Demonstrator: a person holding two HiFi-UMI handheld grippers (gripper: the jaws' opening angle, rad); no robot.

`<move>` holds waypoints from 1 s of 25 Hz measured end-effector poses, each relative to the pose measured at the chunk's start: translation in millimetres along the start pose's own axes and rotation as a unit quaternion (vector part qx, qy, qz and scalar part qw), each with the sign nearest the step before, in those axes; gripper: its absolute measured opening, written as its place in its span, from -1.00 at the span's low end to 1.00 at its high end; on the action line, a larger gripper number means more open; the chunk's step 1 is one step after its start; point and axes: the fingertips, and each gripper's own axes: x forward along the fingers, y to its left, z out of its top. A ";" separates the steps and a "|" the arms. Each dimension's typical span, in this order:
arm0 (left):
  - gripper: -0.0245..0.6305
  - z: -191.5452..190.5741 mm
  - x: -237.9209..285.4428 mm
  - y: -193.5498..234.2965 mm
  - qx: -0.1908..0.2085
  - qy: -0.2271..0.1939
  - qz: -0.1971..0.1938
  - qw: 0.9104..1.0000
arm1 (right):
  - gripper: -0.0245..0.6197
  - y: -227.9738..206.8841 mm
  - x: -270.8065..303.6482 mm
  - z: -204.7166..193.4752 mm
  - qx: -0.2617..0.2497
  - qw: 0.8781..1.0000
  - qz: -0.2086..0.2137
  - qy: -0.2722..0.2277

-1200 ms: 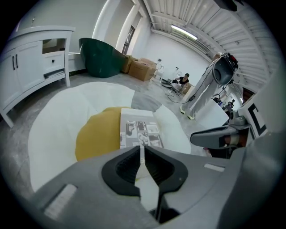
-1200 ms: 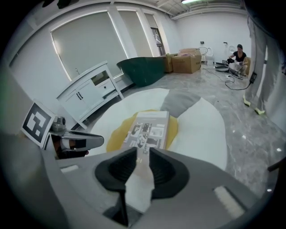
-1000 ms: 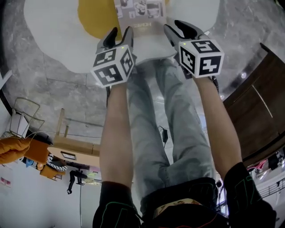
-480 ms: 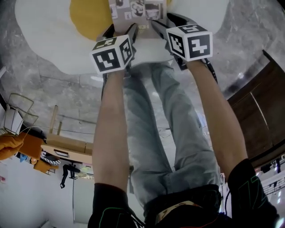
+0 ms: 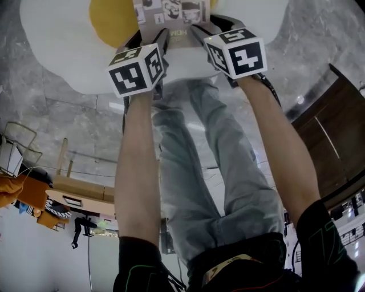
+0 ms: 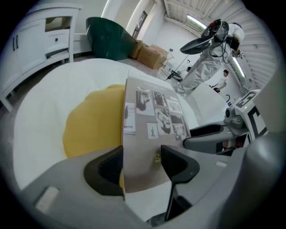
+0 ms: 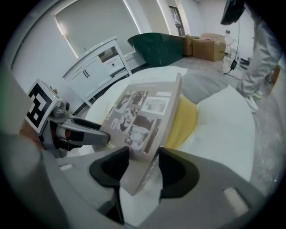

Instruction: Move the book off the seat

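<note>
Looks like the grab stage: the book point(image 5: 171, 11) sits on the egg-shaped seat point(image 5: 57, 51), the left tool point(image 6: 142, 163) and right tool point(image 7: 143, 165) are both fairly wide, jaws just been closing round its near corners, so next it's pinch firmly and lift.

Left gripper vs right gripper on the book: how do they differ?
The left gripper straddles the book at its near-left corner; the right gripper straddles its near-right corner. Between the left jaws the cover shows face-on; between the right jaws the page edge shows too. Shared: both sets of jaws have just been closing, with the book between them and no clamp evident yet.
</note>
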 end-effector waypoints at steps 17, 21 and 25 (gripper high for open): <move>-0.26 -13.5 -220.7 110.2 -0.044 -0.162 0.108 0.980 | -0.30 214.9 -38.2 80.5 -0.125 0.988 0.027 -0.091; -0.26 -49.3 -286.8 148.7 -0.078 -0.188 0.139 0.969 | -0.30 296.6 -42.8 80.3 -0.166 0.980 0.048 -0.096; -0.27 -94.3 -351.6 196.8 -0.135 -0.226 0.178 0.948 | -0.30 388.1 -36.9 81.5 -0.245 0.962 0.078 -0.097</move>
